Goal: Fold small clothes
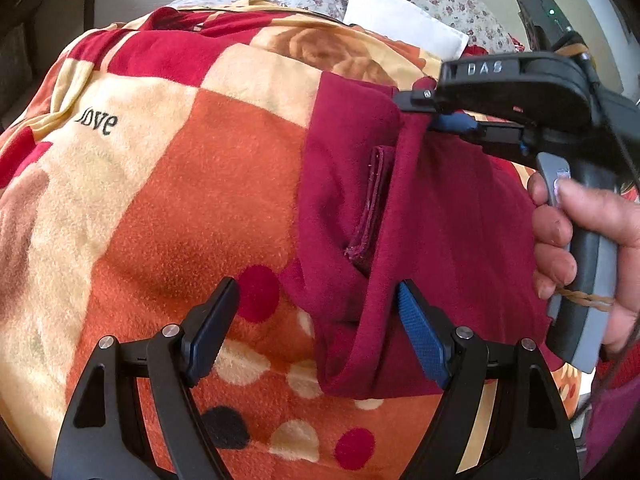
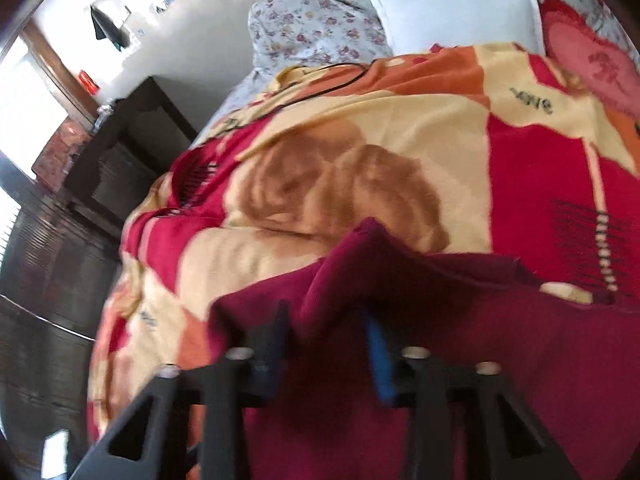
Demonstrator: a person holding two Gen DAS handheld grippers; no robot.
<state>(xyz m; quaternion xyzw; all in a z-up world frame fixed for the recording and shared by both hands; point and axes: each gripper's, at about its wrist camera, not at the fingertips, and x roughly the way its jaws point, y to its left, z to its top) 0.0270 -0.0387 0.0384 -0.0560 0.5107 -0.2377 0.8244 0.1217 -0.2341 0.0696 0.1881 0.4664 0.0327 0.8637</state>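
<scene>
A maroon garment (image 1: pixel 432 224) lies on the blanket at the right of the left wrist view, with a folded hem strip (image 1: pixel 372 204) showing on it. My left gripper (image 1: pixel 316 320) is open, its jaws wide apart over the garment's near left edge, holding nothing. My right gripper (image 1: pixel 424 114) reaches in from the right and pinches the garment's far edge. In the right wrist view the right gripper (image 2: pixel 326 334) has a raised fold of the maroon cloth (image 2: pixel 360 264) between its fingers.
A fleece blanket (image 1: pixel 180 184) with orange, cream and red squares covers the bed. A white pillow (image 2: pixel 456 16) and floral bedding (image 2: pixel 320 20) lie at the far end. A dark wooden cabinet (image 2: pixel 124 152) stands left of the bed.
</scene>
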